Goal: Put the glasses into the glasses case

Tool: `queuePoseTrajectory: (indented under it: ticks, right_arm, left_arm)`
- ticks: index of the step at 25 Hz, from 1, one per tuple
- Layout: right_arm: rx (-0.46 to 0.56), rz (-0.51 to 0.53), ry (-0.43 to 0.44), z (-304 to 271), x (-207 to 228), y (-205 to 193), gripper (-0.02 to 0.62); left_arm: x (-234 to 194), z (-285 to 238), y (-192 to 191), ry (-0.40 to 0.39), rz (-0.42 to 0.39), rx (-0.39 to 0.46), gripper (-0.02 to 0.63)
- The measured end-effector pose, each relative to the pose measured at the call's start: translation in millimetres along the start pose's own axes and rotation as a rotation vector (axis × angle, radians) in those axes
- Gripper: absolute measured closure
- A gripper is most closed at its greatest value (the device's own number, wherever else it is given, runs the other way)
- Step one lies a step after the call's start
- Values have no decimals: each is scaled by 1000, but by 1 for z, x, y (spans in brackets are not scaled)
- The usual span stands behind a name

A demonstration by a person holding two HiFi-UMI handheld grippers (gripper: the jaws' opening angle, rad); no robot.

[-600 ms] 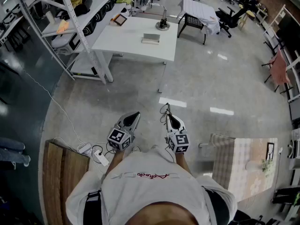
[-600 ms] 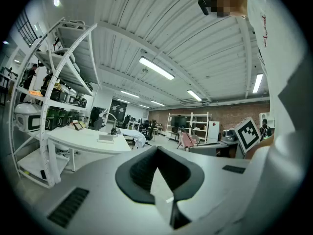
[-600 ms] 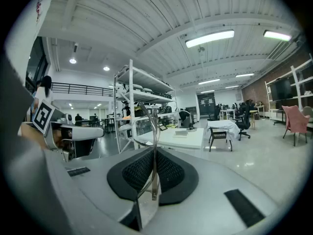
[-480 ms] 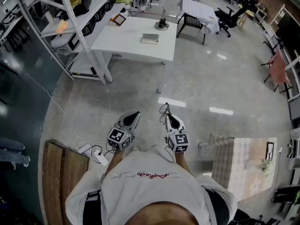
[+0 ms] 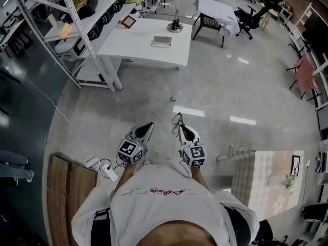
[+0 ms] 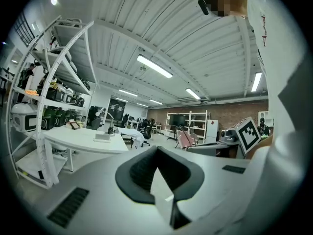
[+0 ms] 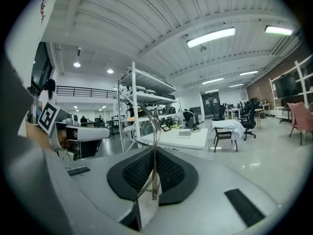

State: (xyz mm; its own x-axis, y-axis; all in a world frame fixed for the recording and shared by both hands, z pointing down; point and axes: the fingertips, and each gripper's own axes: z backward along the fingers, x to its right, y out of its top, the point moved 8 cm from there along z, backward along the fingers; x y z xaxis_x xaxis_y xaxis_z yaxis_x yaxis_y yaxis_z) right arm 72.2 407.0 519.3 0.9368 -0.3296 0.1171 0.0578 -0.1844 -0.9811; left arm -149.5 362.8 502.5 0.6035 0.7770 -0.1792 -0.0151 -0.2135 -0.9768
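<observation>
My right gripper [image 5: 181,128] [image 7: 154,155] is shut on thin wire-framed glasses [image 5: 179,119] [image 7: 146,127]. The pads pinch the frame, and one lens loop stands up above the jaws. My left gripper [image 5: 145,128] [image 6: 157,154] is shut with nothing between its pads. I hold both side by side at waist height over the grey floor, pointing roughly level. Far ahead stands a white table [image 5: 135,46] [image 6: 73,140] [image 7: 168,140]. On it lies a flat grey glasses case [image 5: 162,41] [image 6: 102,137] [image 7: 185,132].
A small stand [image 5: 175,26] and a framed picture [image 5: 128,21] also sit on the white table. Metal shelving [image 5: 77,19] runs along the left. A wooden bench [image 5: 65,188] and a power strip [image 5: 108,172] lie near my feet. A checked-cloth table [image 5: 269,181] stands at the right.
Both grippers keep their places and stay shut. The white table has slid a little to the left in the head view.
</observation>
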Motion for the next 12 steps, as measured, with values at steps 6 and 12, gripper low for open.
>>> queuePoseTrajectory:
  ticks: [6, 12]
  right_arm:
    - [-1, -8, 15, 4, 16, -3, 581]
    - [-4, -10, 17, 12, 40, -10, 581]
  left_arm:
    - [13, -16, -3, 8, 1, -11, 581]
    - [31, -33, -9, -6, -9, -18, 581]
